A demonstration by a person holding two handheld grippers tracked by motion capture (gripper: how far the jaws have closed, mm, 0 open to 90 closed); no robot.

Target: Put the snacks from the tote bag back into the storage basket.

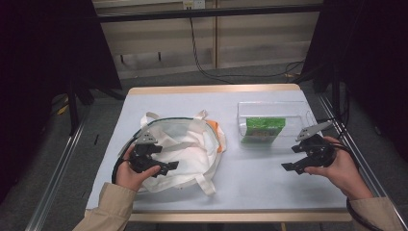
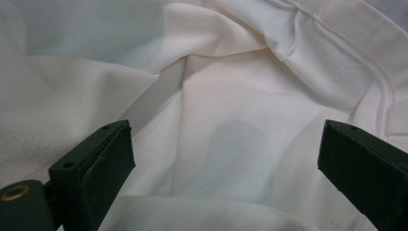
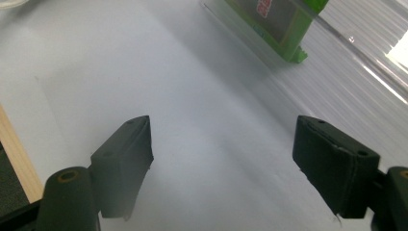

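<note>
presently, bag: a white cloth bag (image 1: 185, 147) is seen lying slumped on the left half of the desk (image 1: 250, 178), its mouth facing the person, with an orange patch at its right edge.
left tool: the left tool (image 1: 163, 166) is held over the bag's near left part, its jaws spread wide with only loose cloth (image 2: 226, 120) seen between them; nothing is pinched.
right tool: the right tool (image 1: 292, 166) is held above bare desk (image 3: 192, 96), just in front of the clear box (image 1: 274, 122), its jaws spread apart and empty.
green packet: a green packet (image 1: 263, 129) is seen standing inside the clear box, well apart from the bag.
risk, bag mouth: since the cloth is not gripped, the mouth could be judged likely to sag shut; too little cloth, or both layers at once, might be caught if the left tool were closed carelessly.
risk, box: the light box could be pushed or tipped if its front wall were struck by the right tool.
risk, packet: the packet might slip if it were pinched at a corner only.
risk, handles: a loose handle (image 1: 206, 183) could be snagged by a jaw.
</note>
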